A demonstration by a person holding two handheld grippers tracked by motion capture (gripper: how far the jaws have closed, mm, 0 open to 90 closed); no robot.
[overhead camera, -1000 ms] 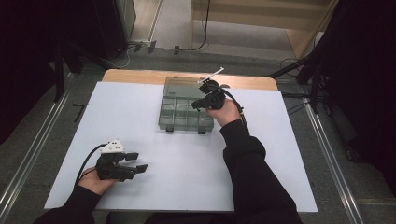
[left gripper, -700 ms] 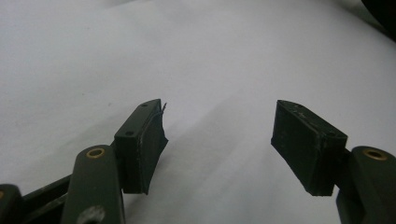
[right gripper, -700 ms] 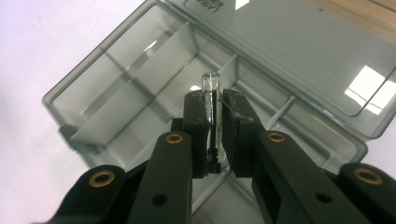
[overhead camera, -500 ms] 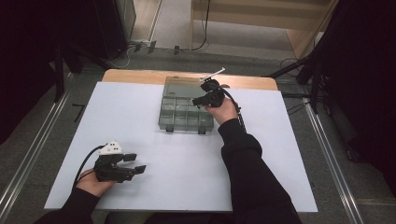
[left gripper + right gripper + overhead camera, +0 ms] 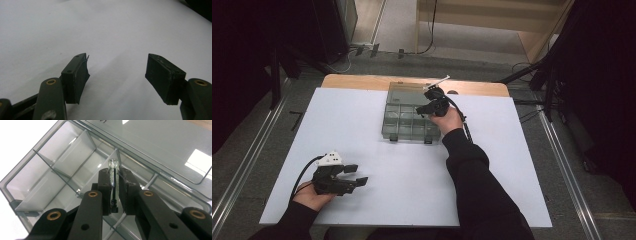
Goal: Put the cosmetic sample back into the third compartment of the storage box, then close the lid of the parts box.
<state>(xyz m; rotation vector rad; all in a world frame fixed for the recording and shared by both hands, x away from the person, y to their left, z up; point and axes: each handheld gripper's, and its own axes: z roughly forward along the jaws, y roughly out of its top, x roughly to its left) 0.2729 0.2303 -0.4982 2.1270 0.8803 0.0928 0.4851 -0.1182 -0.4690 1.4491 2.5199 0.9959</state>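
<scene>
From up top, the right gripper is hovering over the right side of the open grey compartment box at the far end of the white table, while the left gripper just sits near the front-left corner, jaws apart.

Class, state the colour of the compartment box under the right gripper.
Smoky translucent grey box, clearest in the right gripper view.
</scene>
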